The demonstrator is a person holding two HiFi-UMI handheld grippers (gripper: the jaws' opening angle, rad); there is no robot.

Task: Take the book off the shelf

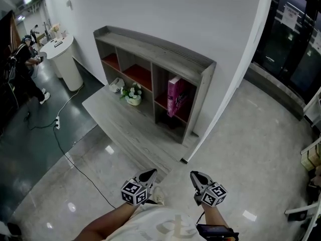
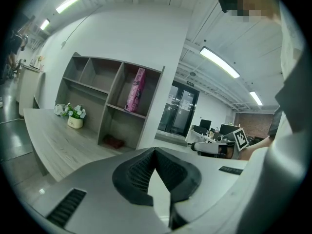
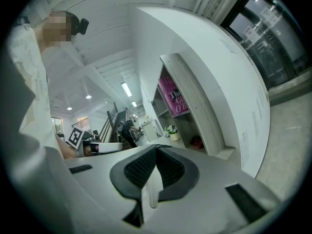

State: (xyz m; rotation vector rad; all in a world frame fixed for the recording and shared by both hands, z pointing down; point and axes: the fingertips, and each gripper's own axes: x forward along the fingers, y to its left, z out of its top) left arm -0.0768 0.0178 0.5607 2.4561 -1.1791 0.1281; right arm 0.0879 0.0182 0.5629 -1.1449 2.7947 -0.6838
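Observation:
A pink book point(image 1: 175, 97) stands upright, slightly leaning, in the upper right compartment of a grey wooden shelf point(image 1: 150, 46) against the white wall. The left gripper view shows the book point(image 2: 136, 90) well ahead, and the right gripper view shows the book point(image 3: 173, 97) from the side. Both grippers are held low, close to the person's body and far short of the shelf. My left gripper point(image 1: 151, 173) point(image 2: 155, 151) is shut with nothing in it. My right gripper point(image 1: 194, 175) point(image 3: 156, 147) has its pads together and also holds nothing.
A low wooden platform point(image 1: 125, 127) lies in front of the shelf, with a small flower pot point(image 1: 133, 95) on it. A white round counter point(image 1: 65, 59) and a person point(image 1: 22, 59) are far left. A cable with a power strip point(image 1: 57, 122) crosses the floor. Glass doors point(image 1: 296, 39) are at the right.

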